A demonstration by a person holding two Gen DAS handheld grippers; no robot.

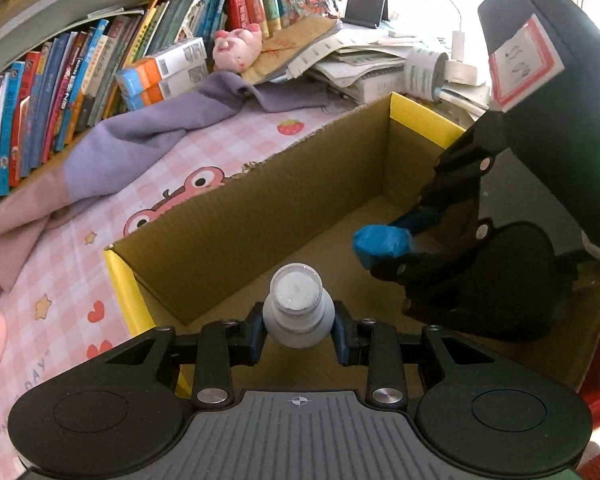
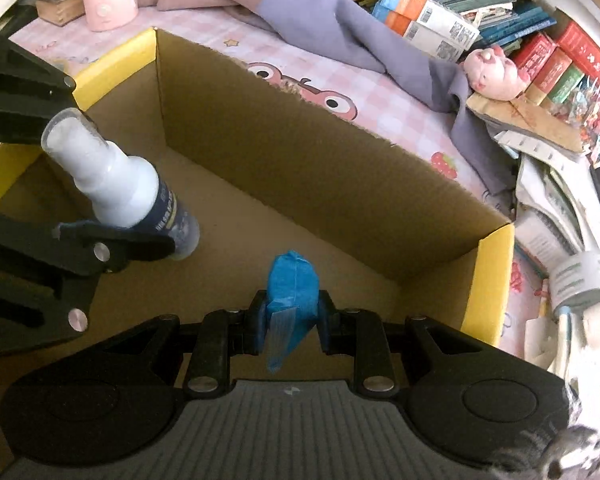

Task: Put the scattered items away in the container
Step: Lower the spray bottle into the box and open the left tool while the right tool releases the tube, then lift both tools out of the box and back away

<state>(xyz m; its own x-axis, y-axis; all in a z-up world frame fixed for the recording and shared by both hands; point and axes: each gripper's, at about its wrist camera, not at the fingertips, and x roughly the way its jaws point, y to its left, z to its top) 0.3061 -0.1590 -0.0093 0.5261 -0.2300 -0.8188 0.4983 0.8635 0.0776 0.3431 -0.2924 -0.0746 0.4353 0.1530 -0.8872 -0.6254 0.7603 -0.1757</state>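
Both loads hang inside the cardboard box, the left hand-held gripper pinching a spray bottle, the right hand-held gripper a blue packet; next, seemingly, release.

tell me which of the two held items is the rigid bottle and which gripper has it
The white spray bottle with a clear cap, held by the left gripper. The right gripper holds a soft, crumpled blue packet instead. Both hang over the cardboard box.
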